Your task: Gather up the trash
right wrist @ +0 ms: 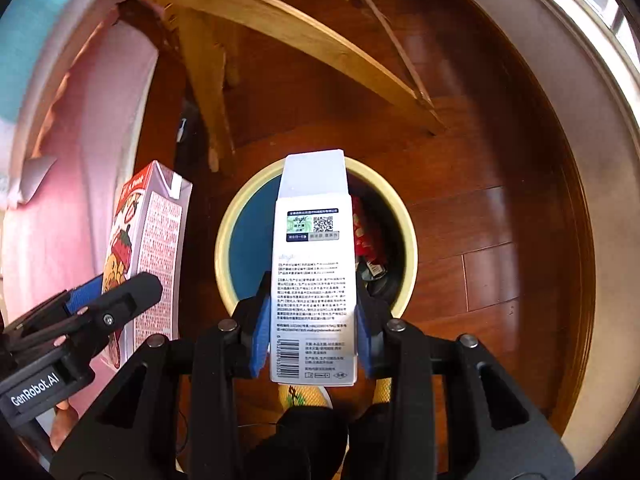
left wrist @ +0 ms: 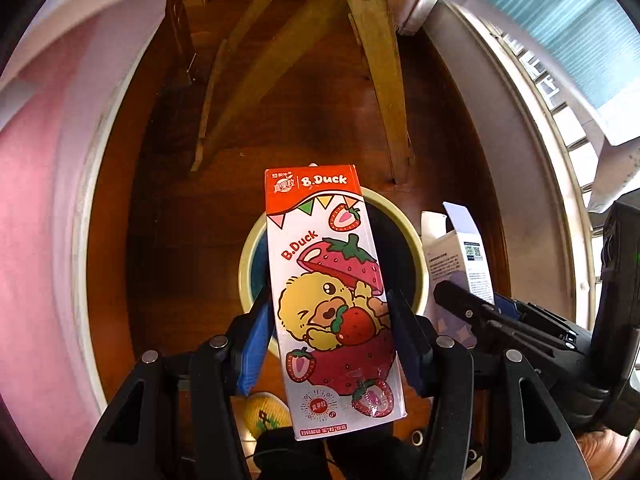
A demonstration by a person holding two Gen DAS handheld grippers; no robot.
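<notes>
My left gripper [left wrist: 330, 316] is shut on a red and white B.Duck strawberry drink carton [left wrist: 332, 300], held above a round bin [left wrist: 416, 252] with a pale yellow rim and dark blue inside. My right gripper [right wrist: 312, 320] is shut on a white box [right wrist: 314, 264] with printed text, a QR code and an open top flap, held over the same bin [right wrist: 240, 208]. Red wrappers [right wrist: 366, 236] lie inside the bin. In the right wrist view the carton [right wrist: 148, 248] and left gripper [right wrist: 120, 292] are at the left. In the left wrist view the white box [left wrist: 460, 256] and right gripper [left wrist: 472, 304] are at the right.
The bin stands on a dark wooden floor [right wrist: 500, 208]. Pale wooden chair legs [left wrist: 376, 80] stand beyond it. A pink cloth [left wrist: 32, 240] hangs at the left. A white wall base and window [left wrist: 560, 120] run along the right. Yellow slippers [right wrist: 302, 396] show below the grippers.
</notes>
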